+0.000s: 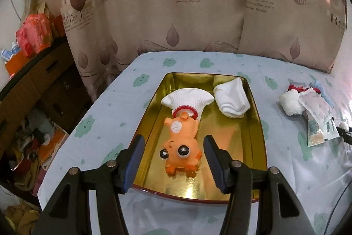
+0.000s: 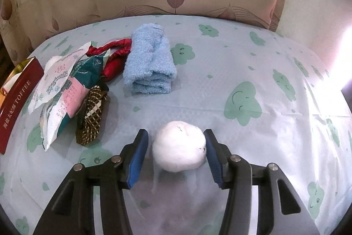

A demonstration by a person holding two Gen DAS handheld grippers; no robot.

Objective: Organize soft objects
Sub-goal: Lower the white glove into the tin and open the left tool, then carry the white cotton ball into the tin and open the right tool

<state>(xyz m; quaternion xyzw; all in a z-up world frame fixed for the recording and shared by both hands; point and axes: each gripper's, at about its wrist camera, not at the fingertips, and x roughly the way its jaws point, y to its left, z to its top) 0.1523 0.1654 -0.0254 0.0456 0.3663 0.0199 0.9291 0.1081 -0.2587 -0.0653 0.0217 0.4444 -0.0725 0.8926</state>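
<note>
Nearest to the right wrist camera, the right gripper (image 2: pixel 175 156) has its blue-padded jaws spread around a round white fluffy ball (image 2: pixel 180 145) that rests on the pale blue tablecloth with green cloud prints (image 2: pixel 242 72). The right pad lies against the ball or just beside it, a narrow gap shows at the left pad, and the ball looks round and not squeezed, so I judge that it is not gripped at this moment. Farther on the cloth, to the left, wait a folded light blue terry towel (image 2: pixel 150 63), a crumpled red satin cloth (image 2: pixel 116 54), a white and green tissue packet (image 2: pixel 60 89) and a dark checked fabric piece (image 2: pixel 91 116), probably because they are not sorted yet. In the left wrist view, the left gripper (image 1: pixel 173 160) hovers with jaws wide apart and empty above the gold metal tin with a dark red outside (image 1: pixel 257 125). Inside the tin lie an orange soft toy with big black eyes (image 1: pixel 181 144), a white ribbed sock with red trim (image 1: pixel 187 103) and a rolled white sock (image 1: pixel 231 100), so this tin seems to be the collecting place for soft things.
</note>
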